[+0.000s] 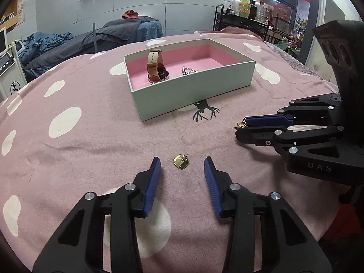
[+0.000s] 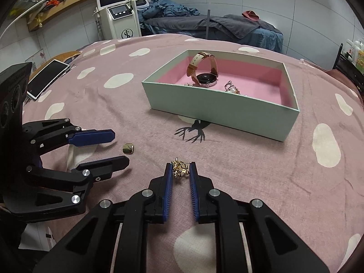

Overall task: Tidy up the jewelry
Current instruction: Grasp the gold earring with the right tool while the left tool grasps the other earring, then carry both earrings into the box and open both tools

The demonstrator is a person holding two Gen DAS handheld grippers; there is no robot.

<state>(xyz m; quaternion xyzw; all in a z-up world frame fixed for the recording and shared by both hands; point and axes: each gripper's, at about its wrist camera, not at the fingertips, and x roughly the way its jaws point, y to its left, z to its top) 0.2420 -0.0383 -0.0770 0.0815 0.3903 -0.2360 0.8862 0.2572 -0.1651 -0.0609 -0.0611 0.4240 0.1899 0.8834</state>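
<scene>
A pale green box (image 1: 193,91) with a pink lining sits on the pink spotted bedspread; it also shows in the right wrist view (image 2: 218,113). Inside lie a brown-strap watch (image 1: 155,67) (image 2: 203,72) and a silver piece (image 1: 188,70) (image 2: 232,87). A small gold square earring (image 1: 181,161) (image 2: 128,148) lies on the cloth between the tips of my open left gripper (image 1: 182,163) (image 2: 118,146). My right gripper (image 2: 180,170) (image 1: 242,127) is shut on a gold ornate earring (image 2: 179,169) (image 1: 241,124), down at the cloth.
A tablet (image 2: 46,77) lies at the bed's far left edge. A black deer print (image 1: 204,111) marks the cloth in front of the box. A treatment machine (image 2: 118,11), another bed (image 2: 216,25) and a trolley of bottles (image 1: 245,11) stand beyond.
</scene>
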